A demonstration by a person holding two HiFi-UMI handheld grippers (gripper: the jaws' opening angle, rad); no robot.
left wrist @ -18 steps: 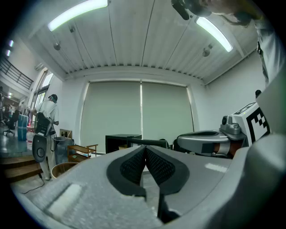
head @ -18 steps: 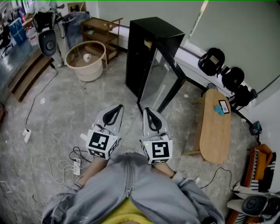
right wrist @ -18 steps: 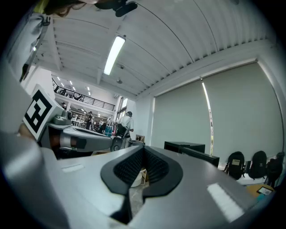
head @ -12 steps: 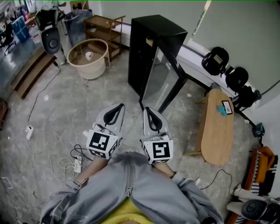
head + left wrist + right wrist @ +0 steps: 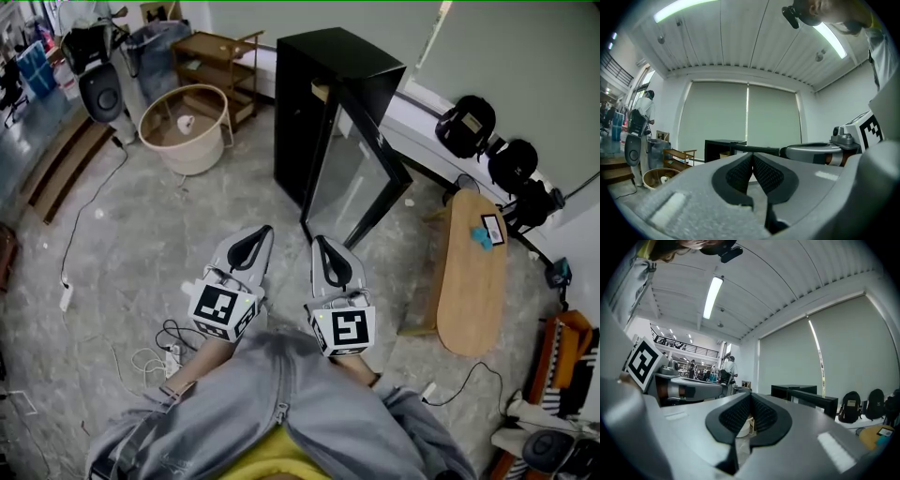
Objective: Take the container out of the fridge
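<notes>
The fridge [image 5: 333, 56] stands on the floor ahead with its glass door [image 5: 358, 178] swung open, so the compartment is accessible without a door-opening step. The container [image 5: 322, 92] is judged to be the small tan object at the top of the open compartment; it is too small to confirm. The left gripper [image 5: 262, 232] and the right gripper [image 5: 319, 244] are held level, side by side and close to the body, both aimed at the fridge and well apart from it. This reads as an approach posture, with no reach begun. In the left gripper view the left gripper [image 5: 752, 158] has its jaws fully together with nothing between the pads. The right gripper [image 5: 750, 400] is likewise closed and empty. Both must part before any grasp. No brand or text is legible; only the square markers [image 5: 343, 330] on the gripper cubes can be made out.
</notes>
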